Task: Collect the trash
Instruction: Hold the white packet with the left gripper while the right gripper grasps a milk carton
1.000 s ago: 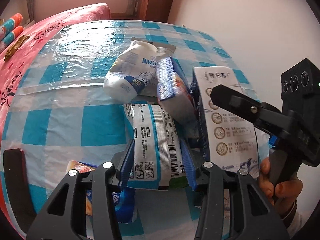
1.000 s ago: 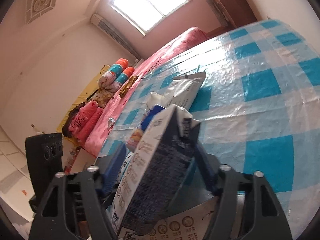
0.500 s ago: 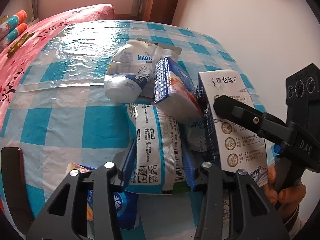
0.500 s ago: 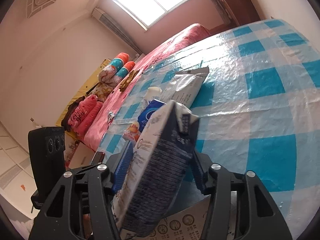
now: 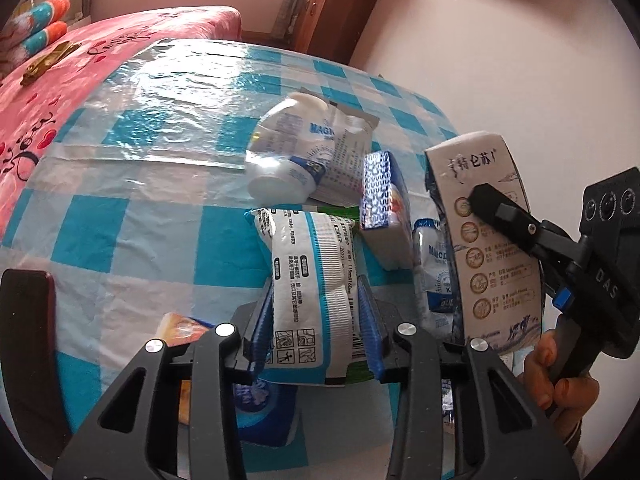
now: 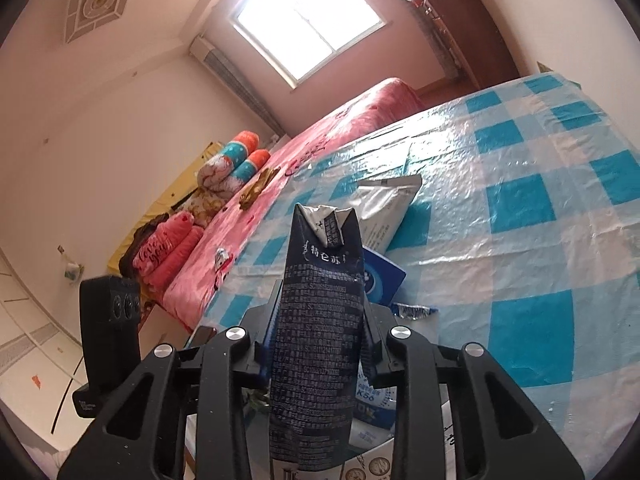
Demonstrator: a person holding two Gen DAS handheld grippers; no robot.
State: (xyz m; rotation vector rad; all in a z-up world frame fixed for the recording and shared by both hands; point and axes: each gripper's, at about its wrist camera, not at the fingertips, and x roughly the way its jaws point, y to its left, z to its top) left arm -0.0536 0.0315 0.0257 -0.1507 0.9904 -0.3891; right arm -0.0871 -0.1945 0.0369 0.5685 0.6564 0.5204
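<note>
- Left gripper [image 5: 316,320], lower centre of the left wrist frame: jaws clamped on a white-and-blue tissue pack [image 5: 310,280], lifted off the checkered tablecloth [image 5: 132,232].
- Right gripper [image 6: 320,344], lower centre of the right wrist frame: jaws closed on a dark milk carton [image 6: 316,320], upright, folded top toward the window [image 6: 308,20].
- Same carton at right of the left wrist frame [image 5: 492,248], white face showing.
- Frame centre: crumpled white bag [image 5: 304,160], blue box [image 5: 384,208] leaning beside it.
- Pink bed [image 5: 60,76] upper left.

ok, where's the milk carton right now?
The milk carton is clamped in the right gripper, lifted at the right of the trash pile beside the blue box, per the left wrist view.
</note>
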